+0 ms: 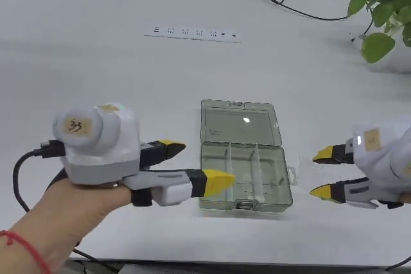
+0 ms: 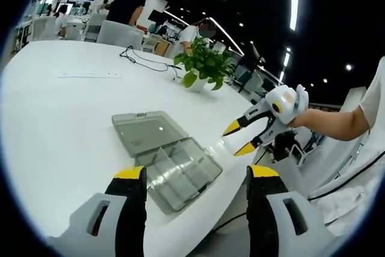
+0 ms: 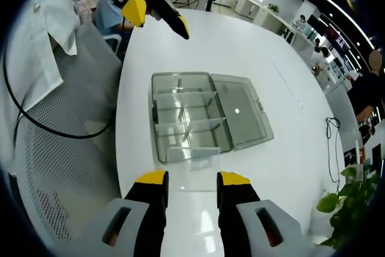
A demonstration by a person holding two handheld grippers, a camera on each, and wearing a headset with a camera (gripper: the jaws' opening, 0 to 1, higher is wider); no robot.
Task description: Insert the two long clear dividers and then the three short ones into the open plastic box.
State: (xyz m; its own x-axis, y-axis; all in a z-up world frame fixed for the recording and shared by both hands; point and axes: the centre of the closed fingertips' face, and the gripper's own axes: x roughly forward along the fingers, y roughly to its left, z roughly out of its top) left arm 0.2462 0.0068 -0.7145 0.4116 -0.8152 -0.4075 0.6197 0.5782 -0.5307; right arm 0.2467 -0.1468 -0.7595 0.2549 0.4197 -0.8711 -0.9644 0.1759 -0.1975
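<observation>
The right tongs (image 3: 192, 177) stand with jaws apart and nothing clamped. Just ahead of their tips, a loose clear divider (image 3: 192, 162) lies flat on the table (image 1: 128, 75), with its near edge reaching in between the tips. Whether a pad touches it cannot be told. Its long axis runs across the line of the tongs, from jaw to jaw.

Beyond it sits the open box (image 1: 273, 201), with its long axis in line with the right tongs and its lid (image 1: 241, 126) laid back to their right. The left tongs (image 1: 194, 163), jaws wide apart and empty, face the right tongs from the box's far end, one tip over its corner.

Inside, two upright dividers (image 1: 257, 171) cross from latch wall to hinge wall, parallel to the loose piece. Shorter cross pieces seem to be present, but the clear plastic leaves their count uncertain.

Step in hand, as judged: fetching a remaining divider, probably a short one. The next move calls for closing the right tongs on it, standing it on edge, turning it to match free slots and pressing it straight down.
</observation>
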